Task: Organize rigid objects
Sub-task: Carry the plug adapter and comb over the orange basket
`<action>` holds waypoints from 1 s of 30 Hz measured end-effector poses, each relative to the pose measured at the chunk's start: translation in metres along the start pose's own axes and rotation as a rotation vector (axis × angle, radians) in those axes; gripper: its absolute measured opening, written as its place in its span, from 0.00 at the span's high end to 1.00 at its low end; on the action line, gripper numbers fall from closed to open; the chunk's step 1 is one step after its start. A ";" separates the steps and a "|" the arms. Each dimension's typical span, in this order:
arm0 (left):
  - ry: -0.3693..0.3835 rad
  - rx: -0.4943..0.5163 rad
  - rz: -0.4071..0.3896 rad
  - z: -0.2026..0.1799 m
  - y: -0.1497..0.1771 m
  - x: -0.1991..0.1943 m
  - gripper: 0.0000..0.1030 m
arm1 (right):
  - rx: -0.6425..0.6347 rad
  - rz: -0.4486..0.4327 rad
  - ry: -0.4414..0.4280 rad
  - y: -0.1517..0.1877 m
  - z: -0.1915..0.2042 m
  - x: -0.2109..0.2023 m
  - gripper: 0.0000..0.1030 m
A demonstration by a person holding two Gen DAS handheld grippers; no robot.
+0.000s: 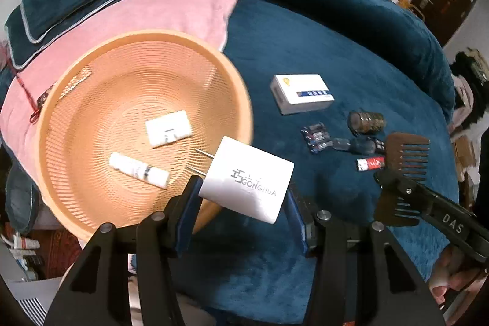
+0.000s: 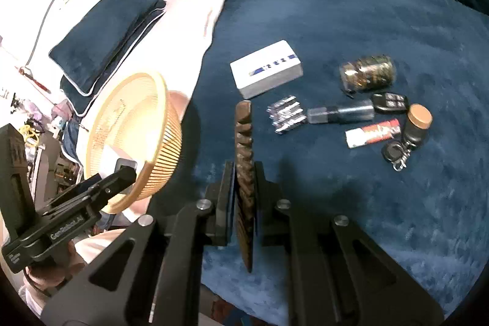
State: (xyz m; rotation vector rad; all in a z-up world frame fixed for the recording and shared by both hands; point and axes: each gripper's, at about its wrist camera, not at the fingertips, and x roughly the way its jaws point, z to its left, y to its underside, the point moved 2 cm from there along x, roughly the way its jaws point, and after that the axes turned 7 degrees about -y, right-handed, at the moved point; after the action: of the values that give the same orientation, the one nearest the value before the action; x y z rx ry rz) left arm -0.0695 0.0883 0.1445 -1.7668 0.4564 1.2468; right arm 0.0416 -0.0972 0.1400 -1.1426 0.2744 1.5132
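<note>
We are gripping one white charger [image 1: 247,183] in the left hand-held gripper [image 1: 241,197], over the basket [image 1: 76,222] holding two white items; the right hand-held gripper [image 2: 243,191] is clamping one wooden comb [image 2: 244,148].

Orange basket [image 1: 61,124], white charger [image 1: 247,179], brown comb [image 2: 244,173].
</note>
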 end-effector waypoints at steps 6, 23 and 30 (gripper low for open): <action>-0.021 -0.062 -0.011 0.031 -0.005 -0.005 0.48 | -0.042 0.005 -0.020 -0.008 0.025 0.009 0.89; -0.062 -0.180 0.023 0.095 -0.011 0.007 0.48 | -0.132 0.044 -0.084 -0.018 0.087 0.046 0.89; -0.061 -0.193 0.042 0.106 -0.014 0.018 0.48 | -0.143 0.058 -0.092 -0.022 0.100 0.058 0.89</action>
State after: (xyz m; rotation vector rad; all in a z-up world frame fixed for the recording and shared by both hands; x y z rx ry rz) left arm -0.1110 0.1864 0.1258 -1.8813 0.3497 1.4101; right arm 0.0189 0.0177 0.1543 -1.1817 0.1394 1.6527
